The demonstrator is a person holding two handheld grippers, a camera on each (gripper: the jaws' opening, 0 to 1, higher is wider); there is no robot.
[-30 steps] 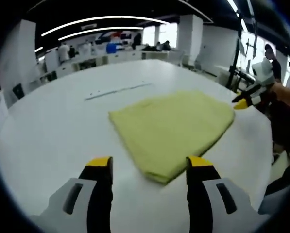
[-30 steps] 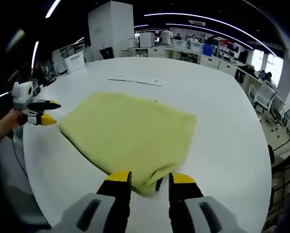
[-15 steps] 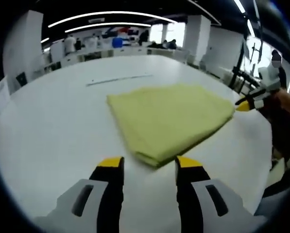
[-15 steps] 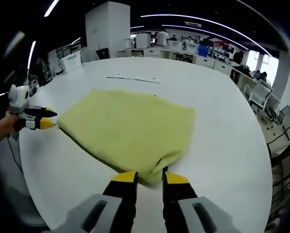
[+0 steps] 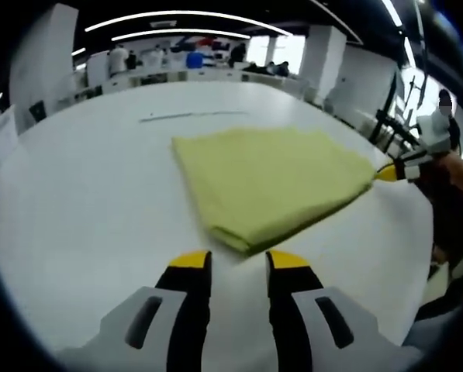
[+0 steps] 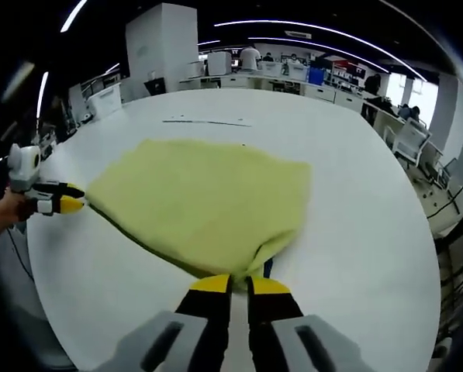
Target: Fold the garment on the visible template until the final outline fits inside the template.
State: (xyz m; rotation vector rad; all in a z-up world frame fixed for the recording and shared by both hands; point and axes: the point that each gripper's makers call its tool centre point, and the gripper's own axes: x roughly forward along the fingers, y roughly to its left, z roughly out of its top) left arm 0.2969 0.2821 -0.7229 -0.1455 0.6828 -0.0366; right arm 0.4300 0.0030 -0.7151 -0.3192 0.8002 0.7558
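Observation:
A yellow garment (image 5: 270,182) lies folded flat on the white table (image 5: 84,201). My left gripper (image 5: 239,260) stands open, its jaws drawn fairly close, with the garment's near corner just ahead of the yellow fingertips (image 5: 191,260). In the right gripper view the same garment (image 6: 208,201) spreads out ahead. There my right gripper (image 6: 239,284) is shut on its near corner. The left gripper (image 6: 60,205) sits at the garment's left corner, and the right gripper (image 5: 388,172) touches the garment's right corner in the left gripper view.
A thin dark line (image 6: 208,122) is marked on the table beyond the garment, and a small dark blue bit (image 6: 267,268) peeks from under its near edge. A person's hand (image 5: 448,167) holds the right gripper. Desks, chairs (image 6: 413,143) and people stand behind the table.
Both grippers have moved in toward the garment's near corners and narrowed their jaws. The right gripper's jaws have come together on the corner; the left gripper's gap has shrunk.

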